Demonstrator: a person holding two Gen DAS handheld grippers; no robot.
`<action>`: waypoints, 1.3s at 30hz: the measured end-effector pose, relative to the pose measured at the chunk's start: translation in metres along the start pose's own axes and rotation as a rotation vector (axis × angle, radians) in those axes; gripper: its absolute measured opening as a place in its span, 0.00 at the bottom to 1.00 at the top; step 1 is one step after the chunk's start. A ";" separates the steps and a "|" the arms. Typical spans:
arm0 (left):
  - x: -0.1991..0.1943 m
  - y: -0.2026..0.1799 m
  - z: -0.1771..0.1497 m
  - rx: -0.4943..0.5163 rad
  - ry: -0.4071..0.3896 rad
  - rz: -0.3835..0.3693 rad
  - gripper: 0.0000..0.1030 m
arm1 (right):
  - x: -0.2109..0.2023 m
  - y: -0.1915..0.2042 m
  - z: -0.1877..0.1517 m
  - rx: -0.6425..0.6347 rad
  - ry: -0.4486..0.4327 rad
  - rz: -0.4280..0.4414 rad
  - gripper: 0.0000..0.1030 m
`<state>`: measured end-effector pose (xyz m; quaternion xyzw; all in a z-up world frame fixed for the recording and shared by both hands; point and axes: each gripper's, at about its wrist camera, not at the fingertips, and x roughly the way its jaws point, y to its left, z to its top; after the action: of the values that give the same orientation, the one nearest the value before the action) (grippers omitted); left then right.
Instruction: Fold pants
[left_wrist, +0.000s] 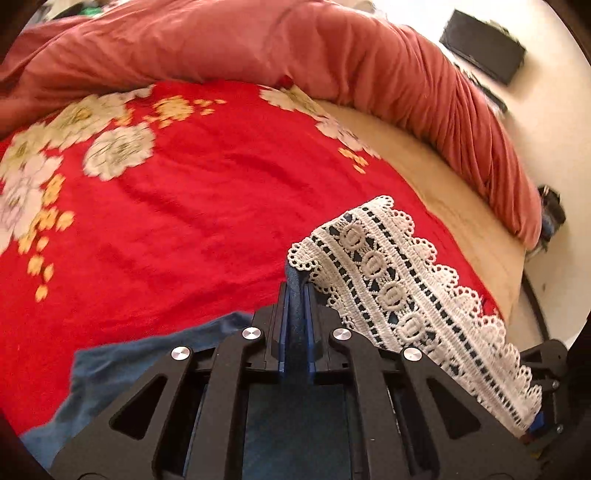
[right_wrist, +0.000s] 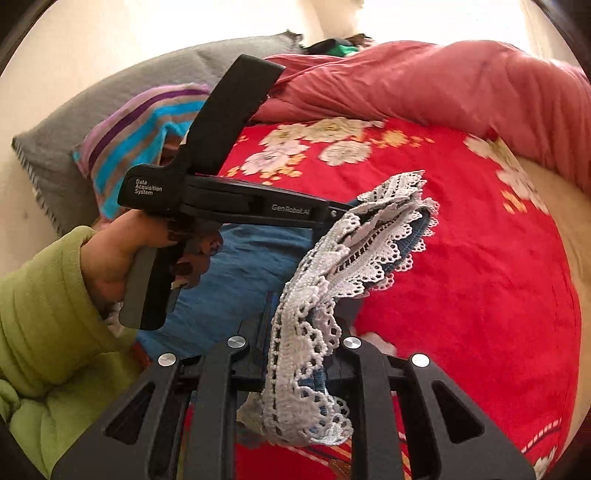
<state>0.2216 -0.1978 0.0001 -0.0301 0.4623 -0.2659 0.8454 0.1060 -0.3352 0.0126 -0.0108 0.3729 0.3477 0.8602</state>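
A bed (left_wrist: 461, 173) fills both views. A red blanket with white flowers (left_wrist: 192, 206) is spread over it. A big pink quilt (left_wrist: 258, 40) is bunched up along the far side. In the right wrist view, a grey pillow (right_wrist: 122, 81) and a striped cloth (right_wrist: 144, 122) are seen near the wall.

The blue pants (right_wrist: 243, 266) are held up above the red blanket, with part of them lying on it. A white lace edge (left_wrist: 399, 295) is sewn along the hem.

The left tongs (left_wrist: 296, 295) are squeezed shut on the blue cloth right beside the lace. They are also seen from the side in the right wrist view, held by a hand (right_wrist: 122, 258) in a green sleeve (right_wrist: 48, 325).

The right tongs (right_wrist: 303, 332) are covered by the lace, which is draped over them and bunched up. The cloth seems to be pinched there, but the tips are hidden, so it cannot be told for sure.
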 end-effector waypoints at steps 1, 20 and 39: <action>-0.005 0.008 -0.004 -0.019 -0.006 -0.001 0.02 | 0.004 0.008 0.003 -0.018 0.008 0.003 0.16; -0.128 0.150 -0.111 -0.429 -0.219 0.048 0.26 | 0.096 0.133 0.003 -0.336 0.183 0.018 0.16; -0.110 0.158 -0.128 -0.541 -0.172 -0.126 0.44 | 0.040 0.121 0.003 -0.263 0.074 0.167 0.54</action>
<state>0.1390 0.0153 -0.0355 -0.3057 0.4404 -0.1816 0.8244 0.0541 -0.2191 0.0179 -0.1049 0.3551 0.4631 0.8053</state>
